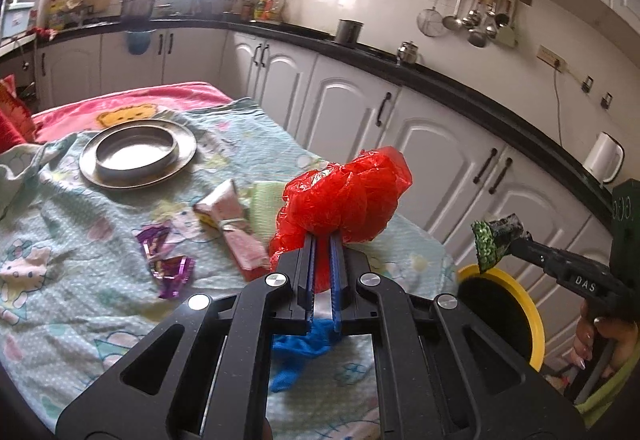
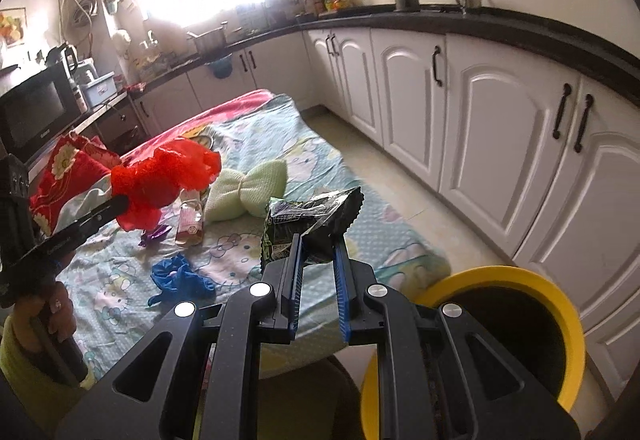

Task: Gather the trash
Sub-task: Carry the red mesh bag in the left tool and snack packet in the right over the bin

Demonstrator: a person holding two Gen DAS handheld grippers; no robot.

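Note:
My left gripper (image 1: 323, 240) is shut on a crumpled red plastic bag (image 1: 346, 195), held up over the table; the right wrist view shows the same red plastic bag (image 2: 164, 175) at its left. My right gripper (image 2: 316, 240) is shut on a green and black snack wrapper (image 2: 312, 224), also seen as the snack wrapper (image 1: 494, 242) above the yellow bin (image 1: 534, 316). The yellow bin (image 2: 496, 276) stands by the table's near right corner. On the cloth lie purple wrappers (image 1: 166, 260), a pink packet (image 1: 236, 232) and a blue glove (image 2: 180, 280).
A metal plate with a bowl (image 1: 138, 153) sits at the far side of the cloth-covered table (image 1: 60, 240). A green bow-shaped cloth (image 2: 248, 191) lies mid-table. White cabinets (image 2: 500, 119) under a black counter run along the right. A hand (image 2: 48, 320) holds the left gripper.

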